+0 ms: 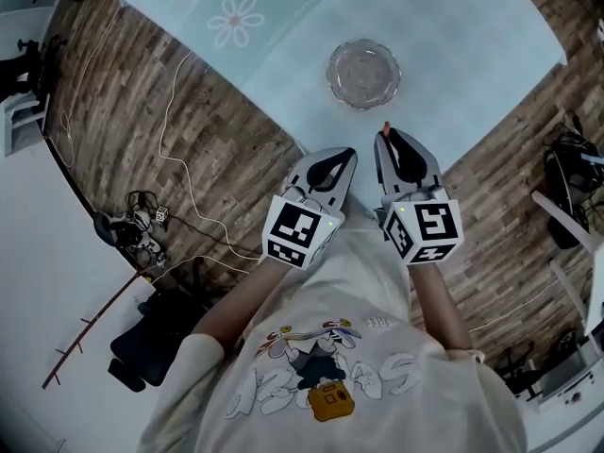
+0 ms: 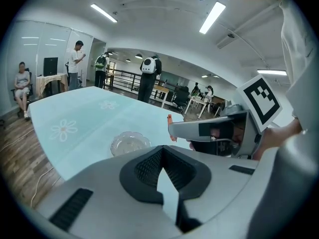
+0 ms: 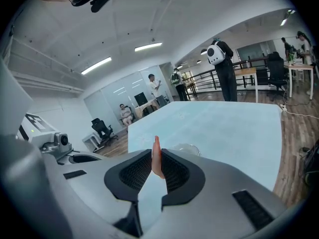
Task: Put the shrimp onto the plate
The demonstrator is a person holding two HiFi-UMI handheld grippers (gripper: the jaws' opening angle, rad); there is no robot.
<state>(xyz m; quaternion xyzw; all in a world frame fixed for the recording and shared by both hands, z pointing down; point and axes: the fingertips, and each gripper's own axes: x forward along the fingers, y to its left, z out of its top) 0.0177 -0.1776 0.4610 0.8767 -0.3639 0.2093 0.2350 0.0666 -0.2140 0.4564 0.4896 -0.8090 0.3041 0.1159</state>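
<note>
**One shrimp pinched in the right claw, short of the one plate**

In the head view little of the shrimp [image 1: 385, 125] could be seen: only a pink tip poked out at the nose of the right claw [image 1: 385, 133]. The right gripper view showed it plainly, with the shrimp [image 3: 156, 158] standing upright and clamped between the two dark pads of the right claw [image 3: 155, 154]. The left claw [image 1: 350, 152] carried nothing. In its own view the left claw [image 2: 163, 148] had its tips pressed together, with only pale bench showing through the slit below them.

There was one plate [image 1: 364, 74], of clear glass with a scalloped rim, lying on the bench [image 1: 453, 55] at 12 o'clock from the two claws and apart from both. Whether it held anything could not be made out. In the right gripper view the plate [image 3: 188, 148] was half hidden behind the claw's body at 1 o'clock of the shrimp. From the left gripper view the plate [image 2: 129, 143] sat at 10 o'clock of the closed tips, and the right claw [image 2: 172, 128] reached in from 3 o'clock.

The head view showed one daisy print [image 1: 236, 19] on the bench, at 10 o'clock of the plate. The bench's far edge was cut off by the frame.
</note>
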